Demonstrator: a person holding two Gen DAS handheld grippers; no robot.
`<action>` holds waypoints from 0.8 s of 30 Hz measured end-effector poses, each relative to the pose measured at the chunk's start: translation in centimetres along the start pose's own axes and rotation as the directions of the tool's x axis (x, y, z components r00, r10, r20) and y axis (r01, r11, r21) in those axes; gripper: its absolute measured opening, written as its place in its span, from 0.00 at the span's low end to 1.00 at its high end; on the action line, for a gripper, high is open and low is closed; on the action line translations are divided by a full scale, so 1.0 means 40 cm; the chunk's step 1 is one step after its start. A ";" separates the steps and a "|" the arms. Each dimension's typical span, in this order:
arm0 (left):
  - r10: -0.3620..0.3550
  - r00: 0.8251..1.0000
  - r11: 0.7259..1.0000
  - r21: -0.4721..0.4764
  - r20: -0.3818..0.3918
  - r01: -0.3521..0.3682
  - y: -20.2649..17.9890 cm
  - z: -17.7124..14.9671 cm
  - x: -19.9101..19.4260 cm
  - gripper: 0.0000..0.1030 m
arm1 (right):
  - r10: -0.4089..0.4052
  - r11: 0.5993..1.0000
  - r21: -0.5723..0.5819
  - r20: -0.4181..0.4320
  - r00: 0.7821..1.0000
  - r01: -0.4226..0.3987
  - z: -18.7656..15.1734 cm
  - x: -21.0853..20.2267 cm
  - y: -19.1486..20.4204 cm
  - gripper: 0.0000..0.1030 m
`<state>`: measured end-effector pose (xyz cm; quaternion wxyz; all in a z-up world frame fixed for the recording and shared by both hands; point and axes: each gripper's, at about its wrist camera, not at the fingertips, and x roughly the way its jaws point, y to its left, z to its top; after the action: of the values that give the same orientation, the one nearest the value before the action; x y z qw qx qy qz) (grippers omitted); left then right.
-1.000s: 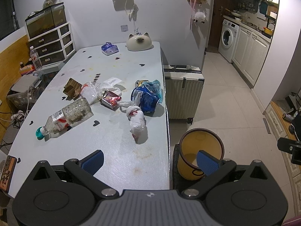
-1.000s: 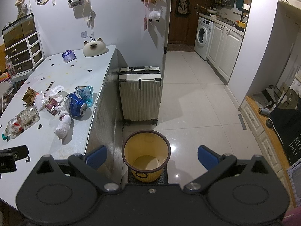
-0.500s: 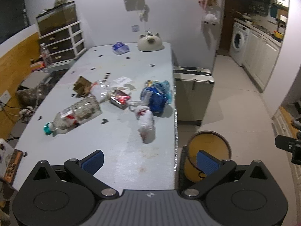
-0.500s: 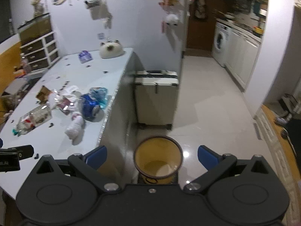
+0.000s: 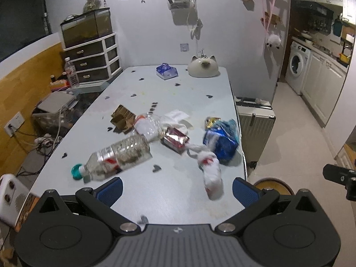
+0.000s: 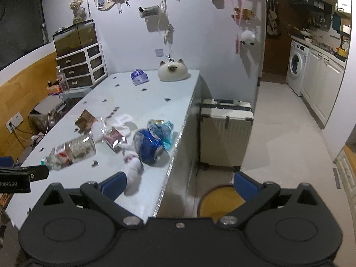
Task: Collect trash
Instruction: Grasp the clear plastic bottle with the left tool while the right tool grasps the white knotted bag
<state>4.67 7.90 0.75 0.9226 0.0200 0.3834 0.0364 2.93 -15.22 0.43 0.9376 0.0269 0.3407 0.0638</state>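
My left gripper (image 5: 176,188) and right gripper (image 6: 180,184) both gape wide, holding nothing. Just ahead of my left fingers lies one crumpled white wrapper (image 5: 211,173); I should centre it before closing. Beyond lie two clear plastic bottles (image 5: 120,156). Below right sits one round yellow bin (image 6: 219,202).

yellow bin (image 5: 273,183) mostly hidden behind left gripper finger – only rim shows; in right view (image 6: 219,201) partly covered too. white wad (image 6: 133,173) motion-blurred. bottle label (image 5: 106,158) unreadable. white device (image 5: 12,197) cut by frame edge.
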 end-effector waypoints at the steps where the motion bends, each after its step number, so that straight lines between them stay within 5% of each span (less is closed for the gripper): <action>1: -0.004 1.000 1.000 0.003 -0.003 0.004 0.025 0.014 0.019 1.00 | 0.001 1.000 0.004 0.002 1.000 -0.001 0.009 0.017 0.020 1.00; 12: -0.054 0.998 0.995 0.085 -0.035 0.057 0.245 0.115 0.230 1.00 | -0.075 0.993 0.097 0.022 0.997 0.073 0.034 0.164 0.201 1.00; 24: -0.171 0.978 0.975 0.121 -0.123 0.185 0.438 0.172 0.531 1.00 | -0.071 0.987 0.140 -0.069 0.995 0.080 0.033 0.340 0.275 1.00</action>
<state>23.58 27.07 -8.27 0.8959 0.0445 0.4363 -0.0709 13.02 -2.46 -6.17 0.9236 0.0790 0.3751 0.0044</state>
